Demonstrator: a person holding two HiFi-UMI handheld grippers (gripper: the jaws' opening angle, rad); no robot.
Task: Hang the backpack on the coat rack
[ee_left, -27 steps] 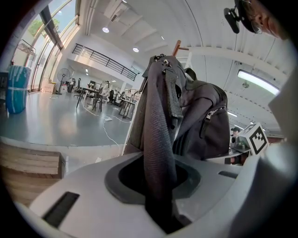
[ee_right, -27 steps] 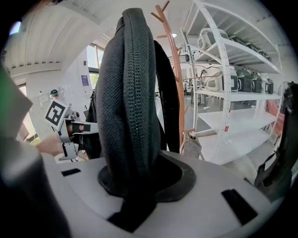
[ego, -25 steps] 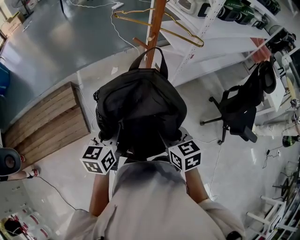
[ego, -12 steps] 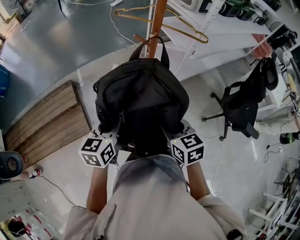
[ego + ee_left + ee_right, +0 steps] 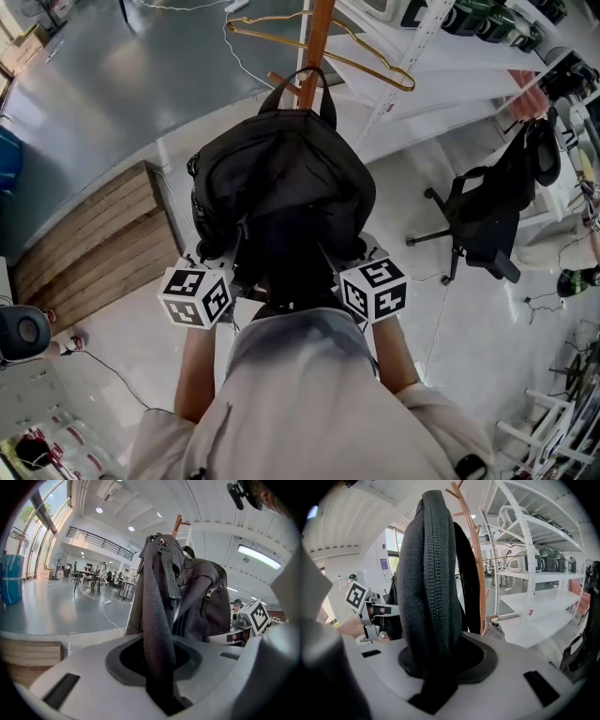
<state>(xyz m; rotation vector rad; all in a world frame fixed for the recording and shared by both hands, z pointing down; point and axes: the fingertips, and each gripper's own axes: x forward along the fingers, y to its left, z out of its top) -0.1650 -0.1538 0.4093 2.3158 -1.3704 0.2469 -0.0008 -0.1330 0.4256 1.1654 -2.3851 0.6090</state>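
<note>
Near, head view 6 o'clock: both jaw sets are hidden under the bag, only the marker cubes [image 5: 197, 297] show, bearing black-and-white square codes and no readable text.
Left gripper [image 5: 159, 686]: jaws clamped on a grey woven strap [image 5: 157, 620] of the backpack [image 5: 281, 202].
Right gripper [image 5: 436, 677]: jaws clamped on a thick padded black strap [image 5: 429, 583] with a zip-like seam.
The backpack is held up at centre between the two grippers, against the coat rack [image 5: 317, 37] at 12 o'clock. No brand is visible on it.
Top loop [image 5: 305, 89] sits at the pole beside a peg; can't tell if it's hooked.
Gold wire hanger [image 5: 375, 61] at 1 o'clock on the rack.
Wooden platform [image 5: 94, 244] at 9 o'clock, office chair [image 5: 478, 225] at 3 o'clock.
White shelving [image 5: 529, 550] beyond; its red tag and the purple wall sign [image 5: 384, 564] are too small to read.
</note>
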